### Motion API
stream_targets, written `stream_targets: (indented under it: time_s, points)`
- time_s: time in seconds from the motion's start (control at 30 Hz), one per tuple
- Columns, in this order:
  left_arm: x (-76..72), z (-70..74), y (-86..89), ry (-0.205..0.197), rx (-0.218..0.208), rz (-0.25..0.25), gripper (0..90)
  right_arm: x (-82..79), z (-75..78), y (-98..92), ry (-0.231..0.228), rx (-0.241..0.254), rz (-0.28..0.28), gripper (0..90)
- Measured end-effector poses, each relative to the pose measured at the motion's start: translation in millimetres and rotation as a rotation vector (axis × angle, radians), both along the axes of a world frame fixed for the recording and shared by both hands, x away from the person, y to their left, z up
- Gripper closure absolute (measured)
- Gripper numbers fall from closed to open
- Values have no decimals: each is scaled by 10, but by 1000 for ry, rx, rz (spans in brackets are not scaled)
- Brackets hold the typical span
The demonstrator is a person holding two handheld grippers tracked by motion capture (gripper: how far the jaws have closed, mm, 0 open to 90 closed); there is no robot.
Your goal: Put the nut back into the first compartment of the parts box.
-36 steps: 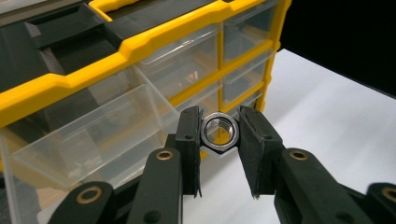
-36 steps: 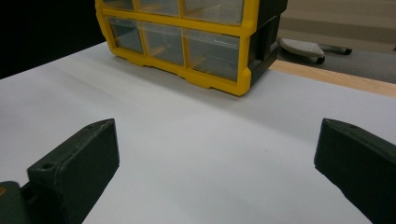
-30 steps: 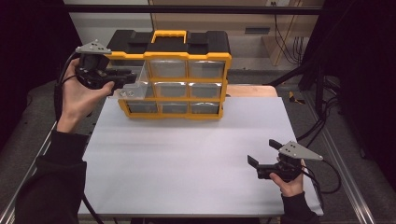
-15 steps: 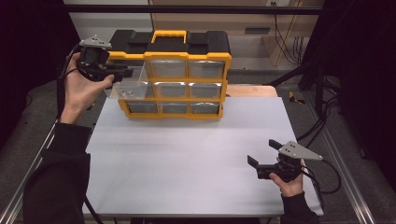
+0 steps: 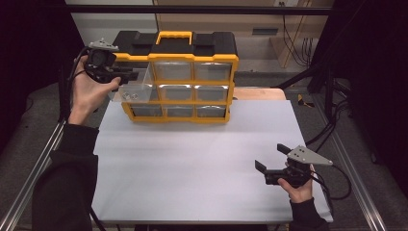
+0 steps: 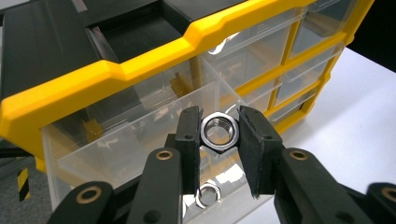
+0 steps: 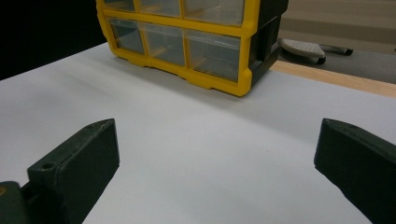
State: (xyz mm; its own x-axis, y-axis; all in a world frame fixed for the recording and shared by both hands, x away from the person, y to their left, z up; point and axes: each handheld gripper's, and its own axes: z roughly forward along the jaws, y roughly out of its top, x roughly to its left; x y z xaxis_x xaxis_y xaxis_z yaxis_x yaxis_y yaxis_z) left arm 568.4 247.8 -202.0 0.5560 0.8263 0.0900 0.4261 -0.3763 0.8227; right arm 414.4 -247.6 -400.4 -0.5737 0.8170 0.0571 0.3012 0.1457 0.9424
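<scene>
A yellow-and-black organizer (image 6: 140,70) with clear drawers stands just beyond the left gripper (image 6: 219,133). One clear drawer (image 6: 121,154) is pulled out beneath it, a small nut (image 6: 207,195) inside. The left gripper clamps a shiny steel hex nut (image 6: 219,132), threaded bore showing. The right gripper (image 7: 215,163) gapes wide over the worktop (image 7: 187,140).

Left hand-held gripper (image 6: 220,135) raised, clamped — right hand-held gripper (image 5: 272,160) low, jaws wide.
</scene>
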Motion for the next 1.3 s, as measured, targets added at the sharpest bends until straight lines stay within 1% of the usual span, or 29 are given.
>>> stream_targets:
  time_s: [0.07, 0.1, 0.13, 0.17, 0.2, 0.23, 0.27, 0.3, 0.33, 0.4, 0.43, 0.47, 0.53, 0.57, 0.63, 0.7, 0.73, 0.77, 0.8, 0.9, 1.0, 1.03, 1.07, 1.1, 1.17, 1.23, 1.3]
  points:
    - [15, -24, 1, 6, 1, -1, 693, -2, 0, 1, 4, 0, -1, 6]
    - [27, -34, -1, -2, 3, -4, 693, 0, -1, 0, 2, -1, -1, 6]
    - [26, -41, -5, 11, 4, -2, 693, 0, -1, 1, 2, -1, -1, 5]
    - [35, -47, -6, 1, 7, -7, 693, 1, -2, 2, 2, -1, -1, 6]
    - [36, -59, -15, 6, 0, -2, 693, 1, -2, 2, 2, -2, -1, 5]
    - [39, -63, -20, 12, 5, -3, 693, 2, -3, 2, 2, -2, 0, 5]
    - [51, -74, -28, 4, 7, -6, 693, 4, -5, 5, 0, -3, -2, 5]
    - [49, -80, -36, 21, 6, -3, 693, 1, -3, 5, 2, -1, -1, 5]
    - [63, -91, -42, 8, 11, -4, 693, 2, -4, 5, 1, -1, -1, 6]
    - [80, -115, -55, 14, 12, -4, 693, 1, -2, 2, 2, -2, -1, 6]
    - [84, -120, -56, 28, 14, -3, 693, 0, -1, 1, 2, -1, -1, 6]
    - [91, -131, -60, 30, 5, -7, 693, 0, 0, 0, 0, 0, -1, 5]
    - [102, -142, -65, 36, 0, 1, 693, 1, 0, -2, -1, -2, -2, 6]
    - [112, -150, -68, 31, 0, 5, 693, 1, 0, -1, -1, -2, -2, 6]
    - [125, -159, -79, 39, 0, 8, 692, -1, -1, 1, 3, -1, -2, 6]
    - [141, -175, -90, 39, -2, 10, 692, -1, 0, 2, 2, 0, 0, 6]
    - [147, -182, -98, 43, 8, 12, 692, 1, -1, 1, 0, -2, -1, 6]
    - [156, -194, -105, 59, -3, 4, 691, 0, 0, 1, 0, 0, 0, 6]
    - [157, -196, -107, 53, -9, 3, 691, -1, 1, -1, 0, -1, -2, 6]
    - [155, -194, -102, 48, -4, 5, 690, -1, 1, -2, 1, -1, -1, 6]
    - [143, -200, -102, 29, -3, 7, 684, -1, 0, 2, 2, 0, 1, 6]
    - [136, -199, -99, 30, -5, 9, 678, -1, 0, 2, 3, -1, -2, 6]
    - [129, -196, -88, 12, 2, 18, 665, 0, 0, 1, 0, 0, 0, 6]
    - [120, -190, -81, 7, 0, 22, 643, 0, 0, -1, 0, -1, -1, 6]
    - [92, -162, -47, -4, -19, 13, 607, 1, -1, 0, 0, -2, -1, 6]
    - [42, -123, -11, -29, -33, 16, 573, 0, -2, 4, 3, 0, 1, 6]
    - [-28, -85, 24, -73, -65, 8, 527, 1, -3, 5, 2, -1, 1, 6]
